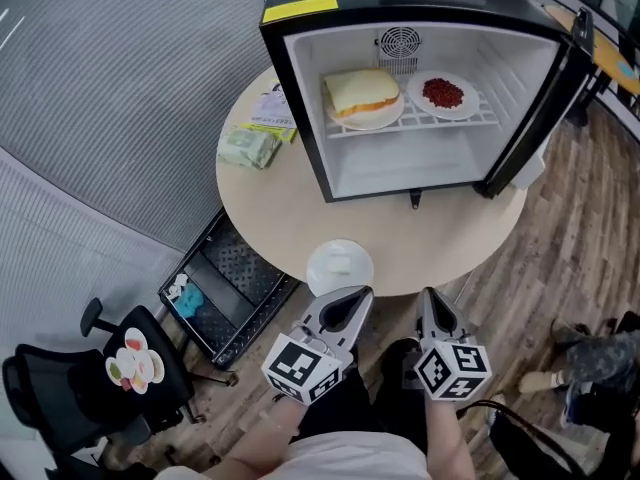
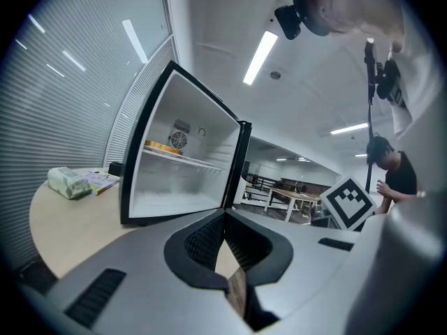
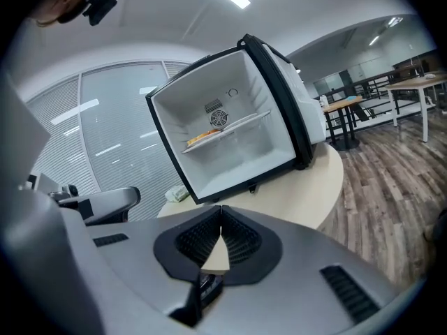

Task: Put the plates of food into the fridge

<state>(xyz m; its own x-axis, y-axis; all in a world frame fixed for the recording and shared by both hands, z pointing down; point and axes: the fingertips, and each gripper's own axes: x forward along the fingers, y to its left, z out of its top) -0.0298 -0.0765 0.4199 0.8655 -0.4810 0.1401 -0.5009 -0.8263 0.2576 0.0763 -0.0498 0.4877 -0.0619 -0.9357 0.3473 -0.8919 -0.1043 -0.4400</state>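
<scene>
In the head view the left gripper (image 1: pixel 352 298) and the right gripper (image 1: pixel 431 304) hang side by side at the near edge of the round desk (image 1: pixel 290 218). Both have their fingers pressed together and hold nothing. A white plate (image 1: pixel 339 266) lies on the desk just ahead of the left fingers. Well beyond both pairs of fingers the fridge (image 1: pixel 300 78) stands open, with the sandwich plate (image 1: pixel 362 98) and the red food plate (image 1: pixel 443 94) side by side on its wire shelf (image 1: pixel 410 125). A green packet (image 1: pixel 250 148) lies ahead and to the left. In the left gripper view the fingers meet tip to tip and are empty, with the open fridge ahead of them, slightly left. In the right gripper view the fingers are likewise closed on nothing, and the fridge is straight ahead.
</scene>
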